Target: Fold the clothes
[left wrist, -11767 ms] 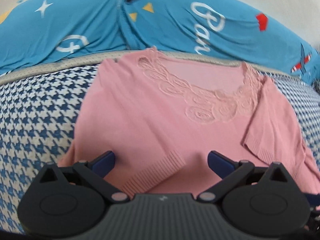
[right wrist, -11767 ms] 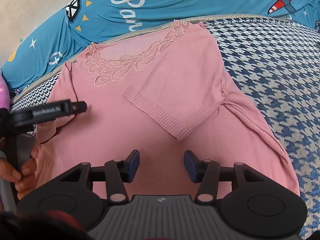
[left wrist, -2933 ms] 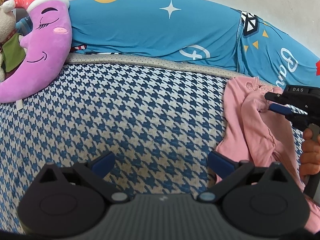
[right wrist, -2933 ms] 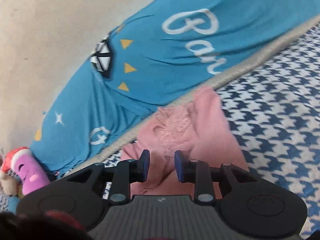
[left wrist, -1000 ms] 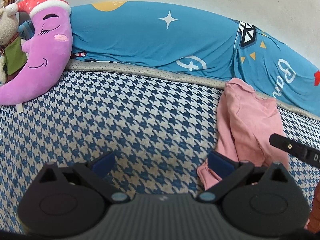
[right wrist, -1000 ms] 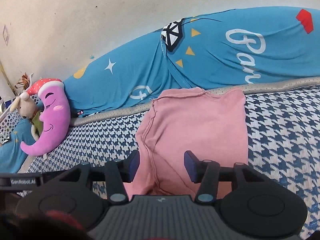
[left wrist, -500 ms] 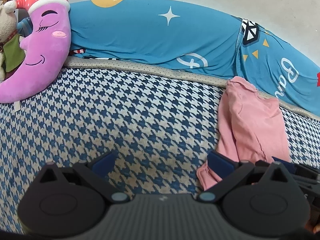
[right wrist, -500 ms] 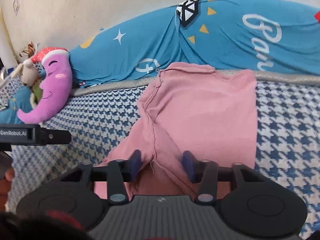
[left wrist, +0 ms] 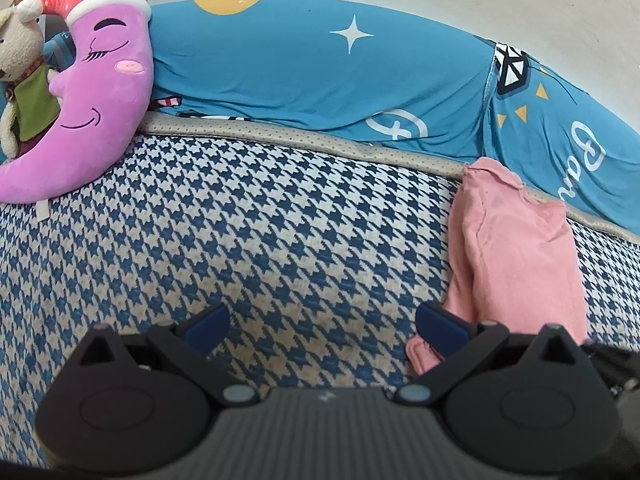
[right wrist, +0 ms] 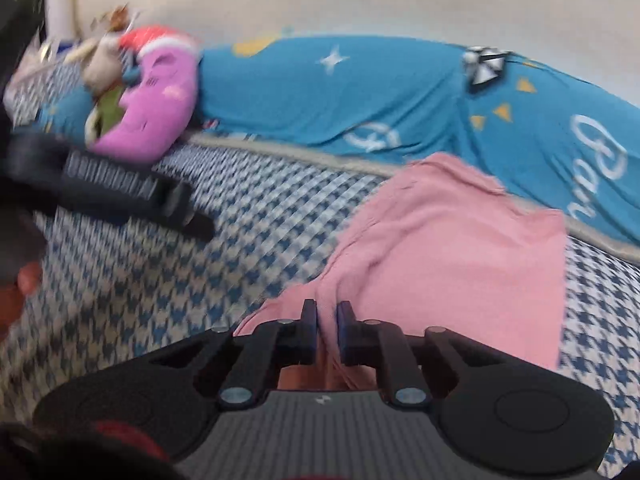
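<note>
Pink top (right wrist: 460, 248): folded into a narrow stack, laid on the blue-and-white checked bed cover (left wrist: 248, 248), its far end touching the beige edging just below the blue quilt (left wrist: 320, 80).
Near end of top: a bunched ridge of fabric is seen between the right fingers.
Right gripper (right wrist: 327, 330): jaws have just been closing; fingers are brought nearly together and clamped on that pink ridge. View is motion-blurred.
Left gripper (left wrist: 320, 320): fingers held wide apart, nothing between them; only checked cover is seen in the gap. Right-hand finger (left wrist: 440, 322) is just beside the top's near left corner; contact cannot be told.
Left gripper from right view: seen at left above the cover, blurred.
Moon cushion (left wrist: 100, 92): propped at far left against the quilt, well apart from the top.
Soft toy (left wrist: 20, 80): tucked beside the cushion.
</note>
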The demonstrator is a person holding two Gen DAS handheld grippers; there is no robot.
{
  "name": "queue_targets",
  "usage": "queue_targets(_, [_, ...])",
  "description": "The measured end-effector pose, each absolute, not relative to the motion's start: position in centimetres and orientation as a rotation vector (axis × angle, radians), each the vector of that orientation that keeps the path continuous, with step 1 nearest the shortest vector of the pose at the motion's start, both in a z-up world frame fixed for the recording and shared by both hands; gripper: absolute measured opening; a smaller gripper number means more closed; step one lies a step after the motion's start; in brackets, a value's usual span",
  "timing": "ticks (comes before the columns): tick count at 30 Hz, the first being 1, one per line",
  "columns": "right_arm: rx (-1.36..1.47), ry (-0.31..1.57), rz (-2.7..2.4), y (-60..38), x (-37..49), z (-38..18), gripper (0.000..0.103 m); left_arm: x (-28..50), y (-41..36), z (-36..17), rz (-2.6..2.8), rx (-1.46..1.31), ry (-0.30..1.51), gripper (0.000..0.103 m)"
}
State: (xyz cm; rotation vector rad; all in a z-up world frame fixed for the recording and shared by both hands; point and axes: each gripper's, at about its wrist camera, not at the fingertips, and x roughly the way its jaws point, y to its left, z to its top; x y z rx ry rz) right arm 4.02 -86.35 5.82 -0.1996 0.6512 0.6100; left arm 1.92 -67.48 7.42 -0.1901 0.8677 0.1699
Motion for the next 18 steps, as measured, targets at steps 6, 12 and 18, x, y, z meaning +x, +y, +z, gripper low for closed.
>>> queue_targets(6, [-0.273,0.638,0.623,-84.4,3.0,4.4,0.037,1.9,-67.6,7.4,0.164,-0.189,0.868,0.103])
queue_targets(12, [-0.172,0.646,0.617,-86.3,3.1,6.2,0.037,2.0,-67.8,7.5,0.166,-0.18,0.862,0.103])
queue_targets(18, [-0.128,0.683,0.582,-88.8,1.9,7.7,0.037,2.1,-68.4,7.3,0.165,-0.165,0.859,0.103])
